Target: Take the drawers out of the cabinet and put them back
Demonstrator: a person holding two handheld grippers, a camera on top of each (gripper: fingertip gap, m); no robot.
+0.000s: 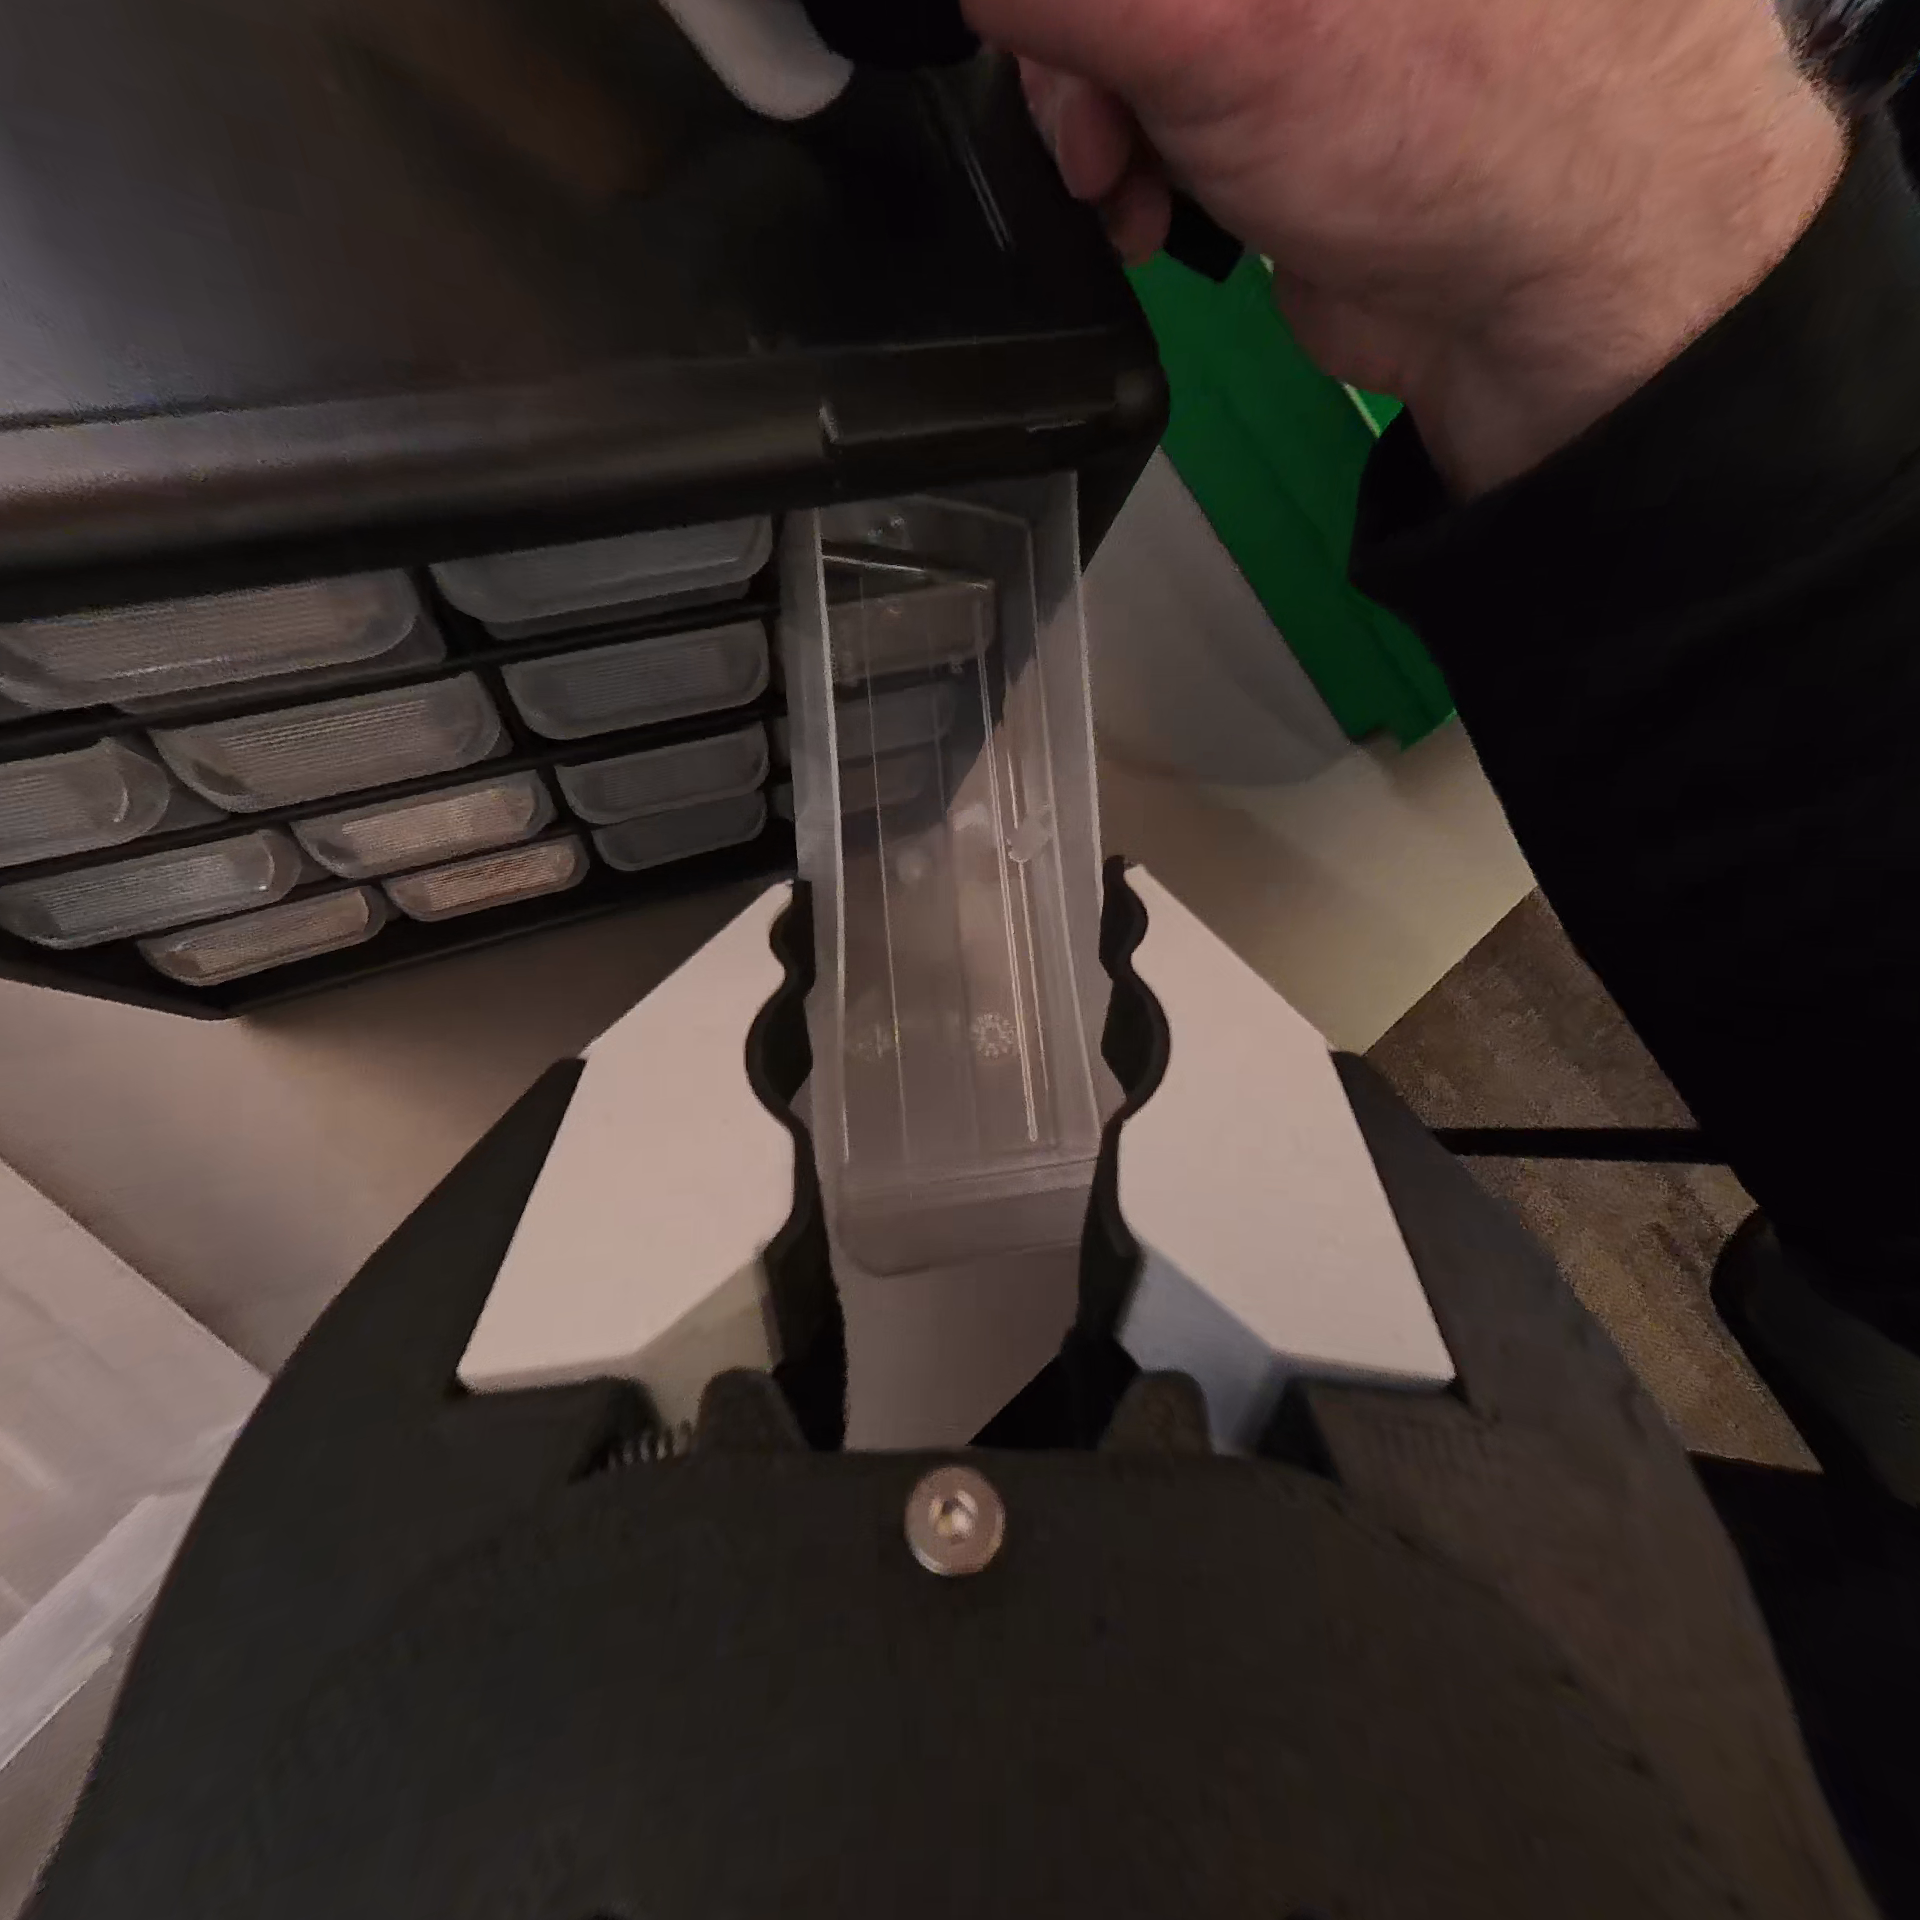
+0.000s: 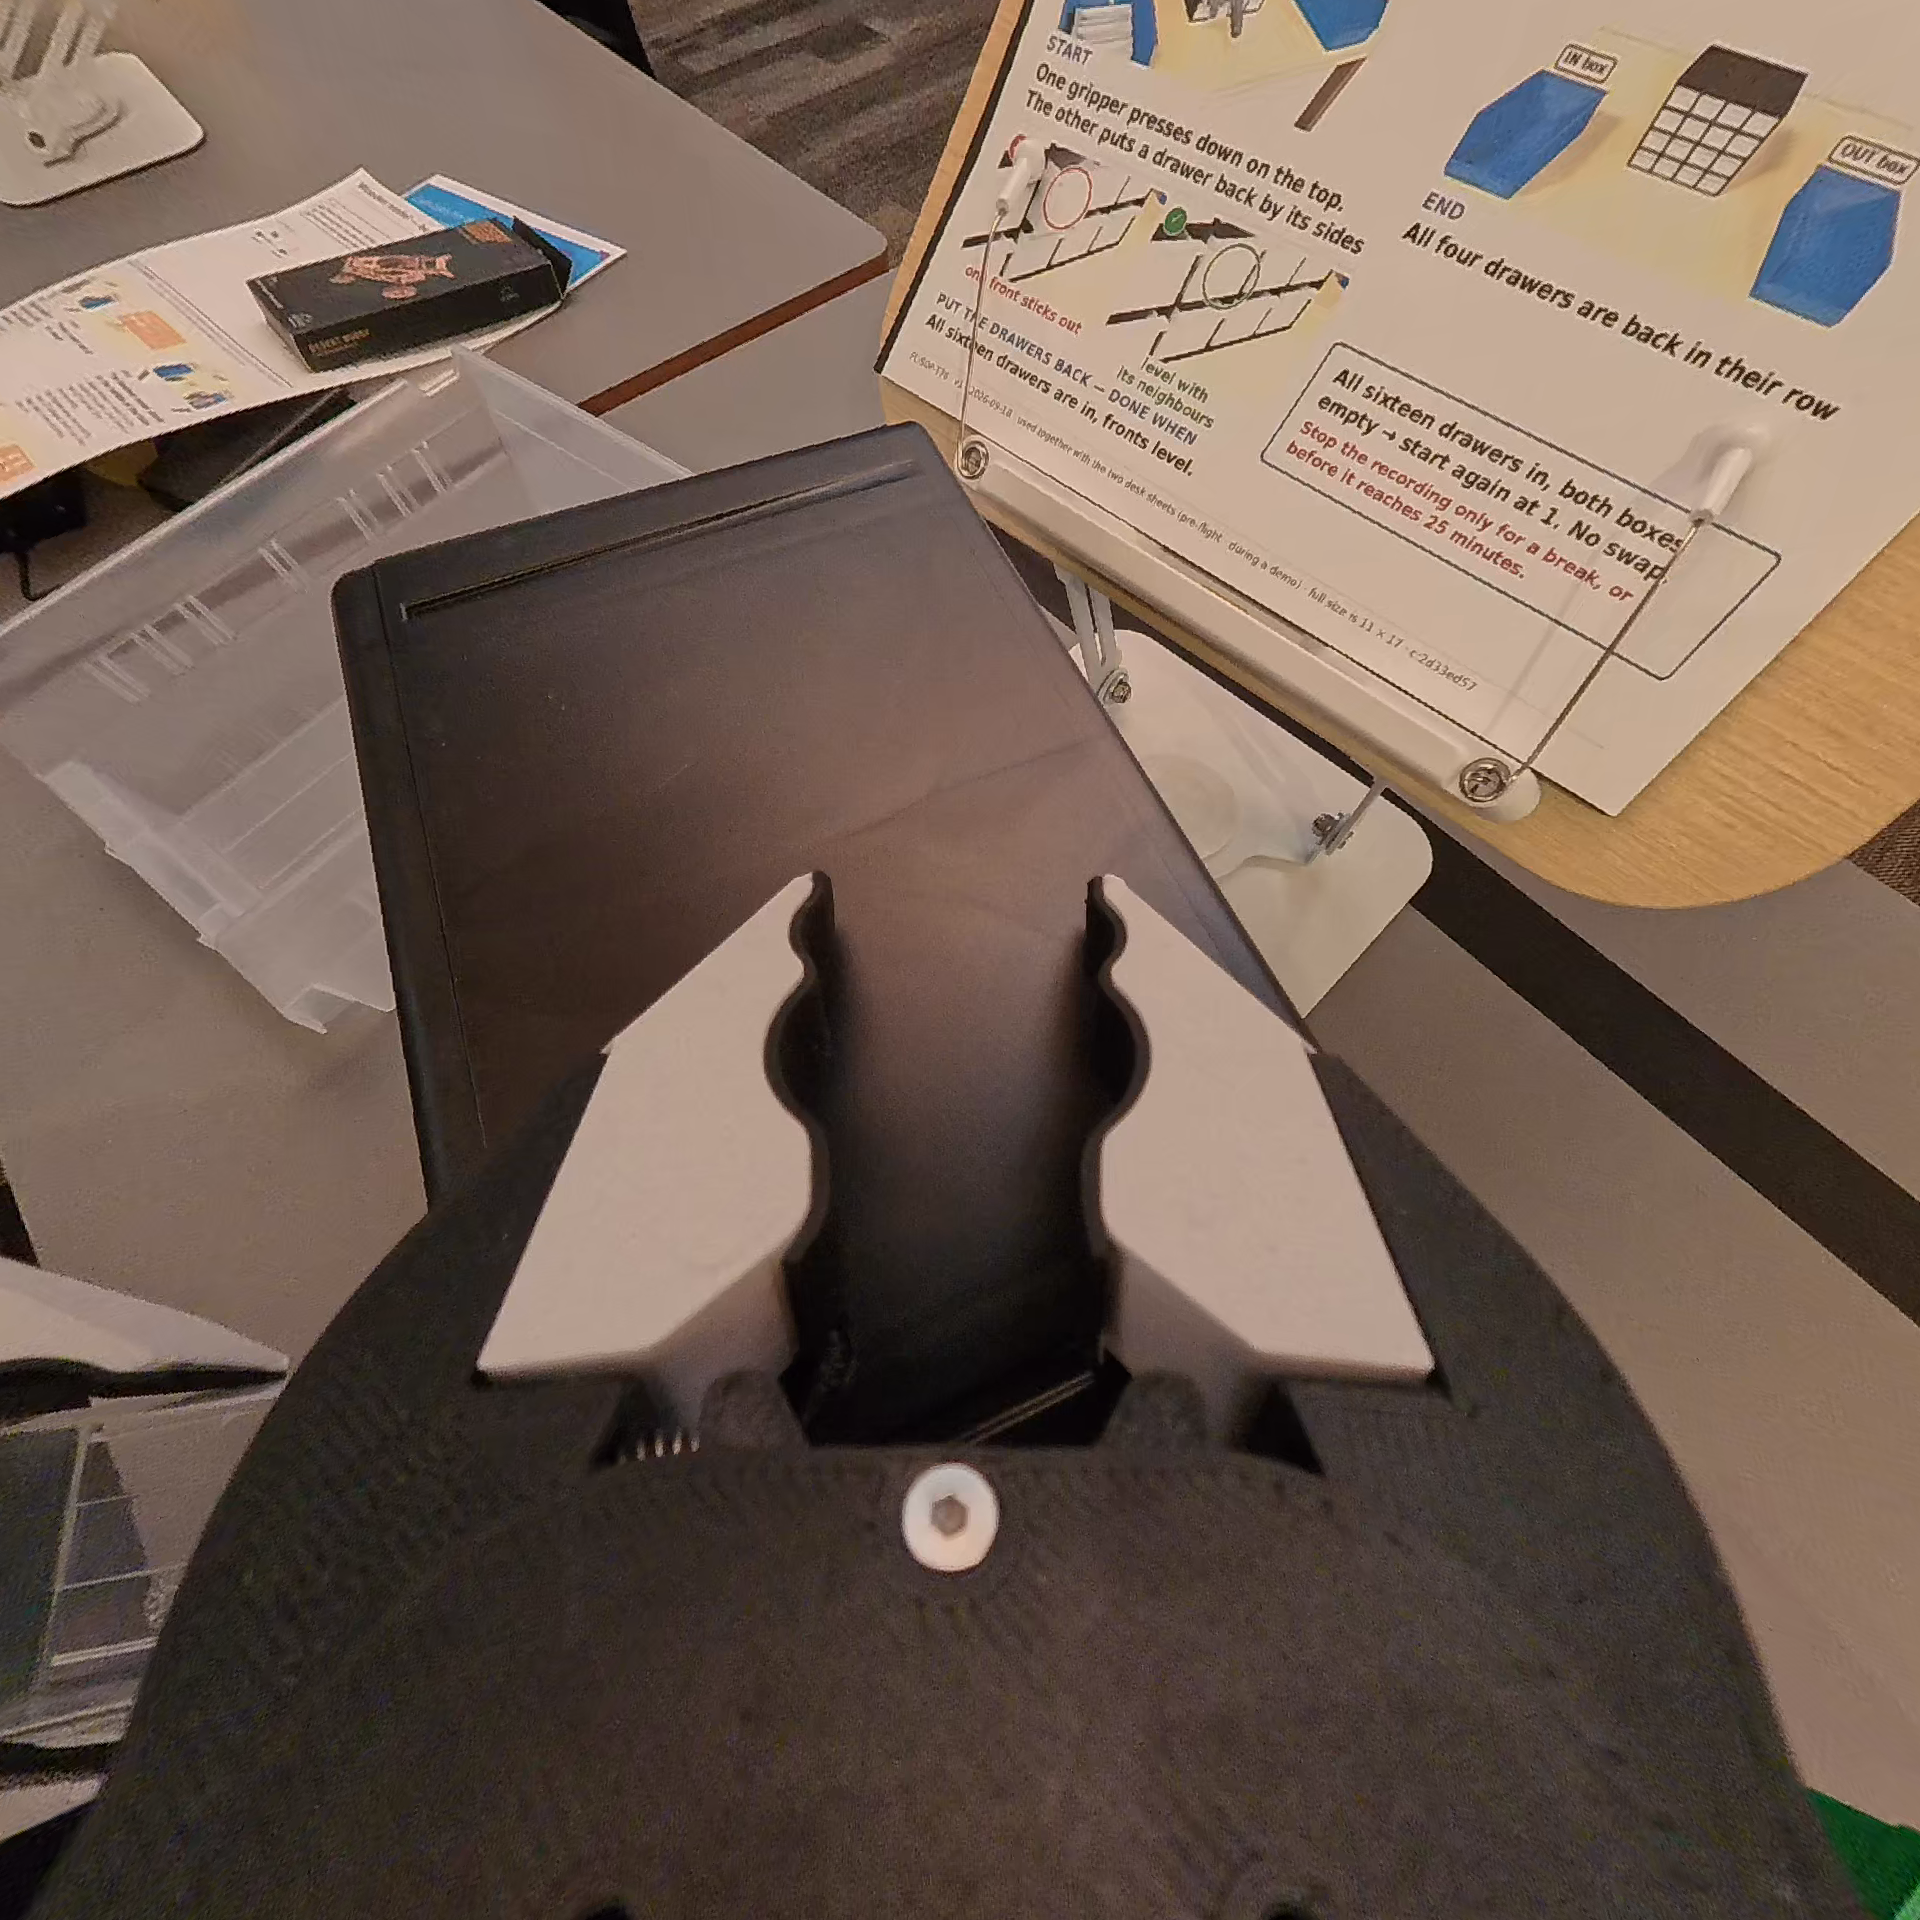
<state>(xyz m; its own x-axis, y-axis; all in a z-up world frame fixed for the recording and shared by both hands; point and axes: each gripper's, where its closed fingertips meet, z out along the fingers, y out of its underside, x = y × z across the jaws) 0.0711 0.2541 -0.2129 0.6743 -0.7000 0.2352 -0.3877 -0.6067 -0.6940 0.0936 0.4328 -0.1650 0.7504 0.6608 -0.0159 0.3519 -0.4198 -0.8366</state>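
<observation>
Left wrist view sits low and close in front of the cabinet (image 1: 582,416), looking up along its fingers at the drawer fronts and top edge. Right wrist view hovers just above that cabinet (image 2: 727,779), tilted down across its black top toward the table (image 2: 1558,1195) beyond. Both views share the cabinet top
</observation>
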